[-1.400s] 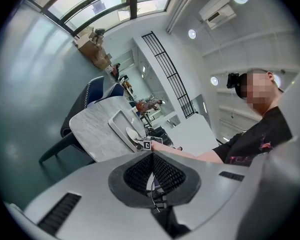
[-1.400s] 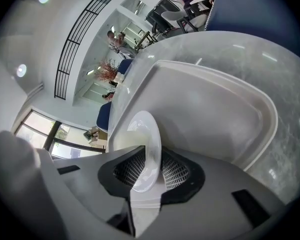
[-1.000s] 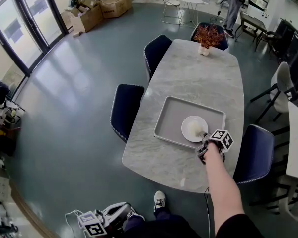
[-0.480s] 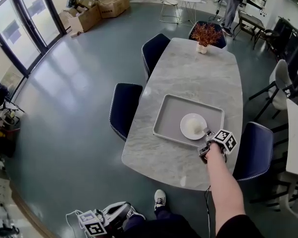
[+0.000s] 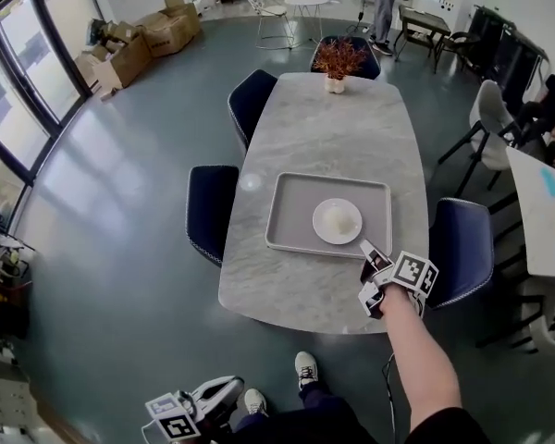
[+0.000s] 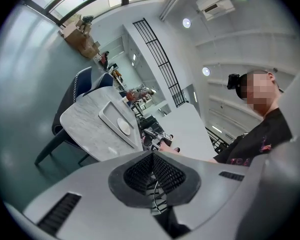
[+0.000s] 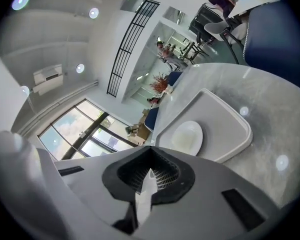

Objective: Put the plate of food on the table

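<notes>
A white plate (image 5: 337,221) with pale food lies in a grey tray (image 5: 282,220) on the marble table (image 5: 333,128). My right gripper (image 5: 366,251) hovers over the table's near right edge, just short of the tray's corner and apart from the plate. Its jaws are closing together, pads meeting with nothing between them. The right gripper view shows the plate (image 7: 187,138) and tray (image 7: 230,121) ahead of the meeting jaws (image 7: 149,171). My left gripper (image 5: 171,416) hangs low beside my leg, away from the table. Its pads (image 6: 151,158) meet on nothing.
Navy chairs (image 5: 211,211) stand round the table, one (image 5: 461,248) beside my right arm. A vase of red-brown twigs (image 5: 336,63) sits at the far end. Cardboard boxes (image 5: 129,40) lie by the glass doors. A white table (image 5: 541,211) and people are at the right.
My right gripper has drawn back from the plate's rim toward the near table edge and its jaws have shut. The plate stays in the tray. The left gripper has not moved.
</notes>
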Available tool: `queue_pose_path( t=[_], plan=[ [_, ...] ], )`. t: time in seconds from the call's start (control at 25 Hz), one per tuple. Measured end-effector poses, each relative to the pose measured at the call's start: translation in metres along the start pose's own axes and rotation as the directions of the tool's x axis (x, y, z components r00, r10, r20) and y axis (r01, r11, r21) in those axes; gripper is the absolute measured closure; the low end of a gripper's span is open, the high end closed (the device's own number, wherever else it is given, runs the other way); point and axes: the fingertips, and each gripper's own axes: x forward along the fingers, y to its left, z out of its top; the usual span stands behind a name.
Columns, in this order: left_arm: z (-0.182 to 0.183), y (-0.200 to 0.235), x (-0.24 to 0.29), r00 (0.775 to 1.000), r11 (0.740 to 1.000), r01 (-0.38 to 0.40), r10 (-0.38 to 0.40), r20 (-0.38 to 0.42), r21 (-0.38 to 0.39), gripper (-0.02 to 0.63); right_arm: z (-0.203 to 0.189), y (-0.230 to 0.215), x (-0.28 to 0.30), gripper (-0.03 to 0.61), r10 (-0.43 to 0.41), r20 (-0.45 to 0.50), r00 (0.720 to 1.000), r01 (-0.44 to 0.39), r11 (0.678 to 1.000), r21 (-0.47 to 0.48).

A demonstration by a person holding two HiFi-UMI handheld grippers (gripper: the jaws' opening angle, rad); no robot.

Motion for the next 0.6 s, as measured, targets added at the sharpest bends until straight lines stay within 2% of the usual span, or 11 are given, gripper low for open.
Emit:
queue_pose_path(
  t=[0.24, 0.6],
  plan=[
    [0.001, -0.02, 0.002, 0.99, 0.991, 0.118, -0.112, -0.088, 0.059, 0.607, -0.05, 0.043, -0.073, 0.571, 0.08, 0.022, 0.997, -0.08, 0.997, 0.011],
    [-0.02, -0.041, -0.044, 0.957, 0.967, 0.238, -0.218, -0.191, 0.094, 0.607, -0.18, 0.113, -0.17, 0.571, 0.07, -0.052, 0.996, -0.077, 0.986, -0.146]
  ],
)
